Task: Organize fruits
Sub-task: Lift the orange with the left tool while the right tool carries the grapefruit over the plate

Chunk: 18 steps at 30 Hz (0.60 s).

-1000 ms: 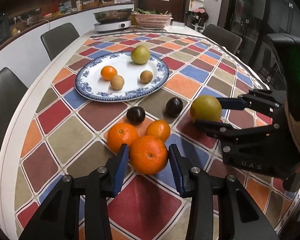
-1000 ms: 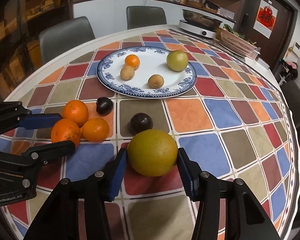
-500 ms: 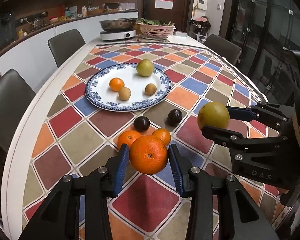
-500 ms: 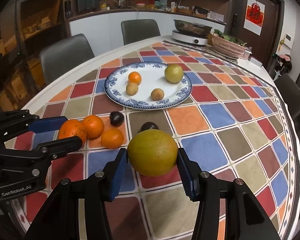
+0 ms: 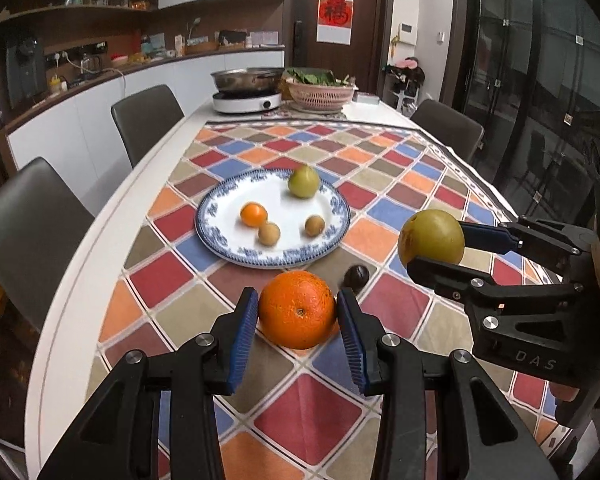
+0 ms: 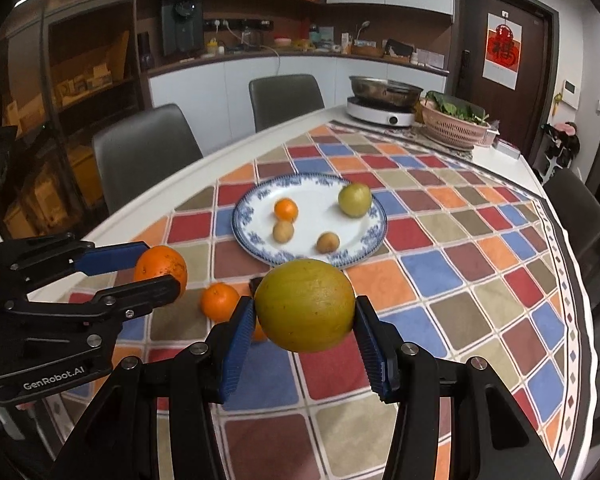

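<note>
The left tongs (image 5: 297,320) pinch an orange (image 5: 297,309) between their pads; the right tongs (image 6: 305,330) pinch a yellow-green fruit (image 6: 305,305) (both clear of the tabletop (image 6: 452,264)), the plate (image 6: 256,204) beyond their tips.

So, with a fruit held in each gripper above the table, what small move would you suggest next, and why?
Probably carry both forward over the plate. The left gripper is shut on the orange and the right gripper on the yellow-green fruit, both clear of the tablecloth. The plate ahead holds four fruits, with bare white space in between.
</note>
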{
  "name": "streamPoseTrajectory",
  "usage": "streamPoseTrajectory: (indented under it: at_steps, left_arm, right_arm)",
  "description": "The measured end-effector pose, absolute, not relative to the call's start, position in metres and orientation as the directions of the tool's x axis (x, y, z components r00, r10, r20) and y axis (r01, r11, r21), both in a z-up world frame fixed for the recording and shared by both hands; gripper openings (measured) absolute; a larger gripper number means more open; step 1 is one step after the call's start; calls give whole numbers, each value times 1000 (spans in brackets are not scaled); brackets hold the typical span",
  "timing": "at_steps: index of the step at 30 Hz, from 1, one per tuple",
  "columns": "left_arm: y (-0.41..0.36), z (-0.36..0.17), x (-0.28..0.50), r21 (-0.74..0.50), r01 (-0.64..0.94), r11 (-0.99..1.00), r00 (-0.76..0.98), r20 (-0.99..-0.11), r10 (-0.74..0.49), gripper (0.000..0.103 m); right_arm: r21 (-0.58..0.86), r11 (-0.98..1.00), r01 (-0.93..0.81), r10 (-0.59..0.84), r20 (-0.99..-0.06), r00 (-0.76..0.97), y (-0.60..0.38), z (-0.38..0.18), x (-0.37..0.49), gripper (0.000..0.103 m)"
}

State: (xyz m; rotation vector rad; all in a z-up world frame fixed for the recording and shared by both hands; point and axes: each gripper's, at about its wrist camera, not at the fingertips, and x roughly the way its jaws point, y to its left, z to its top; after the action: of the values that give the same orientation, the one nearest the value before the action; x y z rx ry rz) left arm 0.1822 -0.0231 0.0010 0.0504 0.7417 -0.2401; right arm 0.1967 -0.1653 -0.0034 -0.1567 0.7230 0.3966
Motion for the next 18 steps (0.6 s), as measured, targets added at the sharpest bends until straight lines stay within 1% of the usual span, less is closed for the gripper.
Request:
streamPoseTrajectory:
  at_steps: [18]
  left_arm:
    - [-3, 34, 223, 21, 217, 976, 771, -617, -158, 40]
  right_arm:
    - [-7, 914, -406, 314, -622, 717, -144, 31, 233, 51]
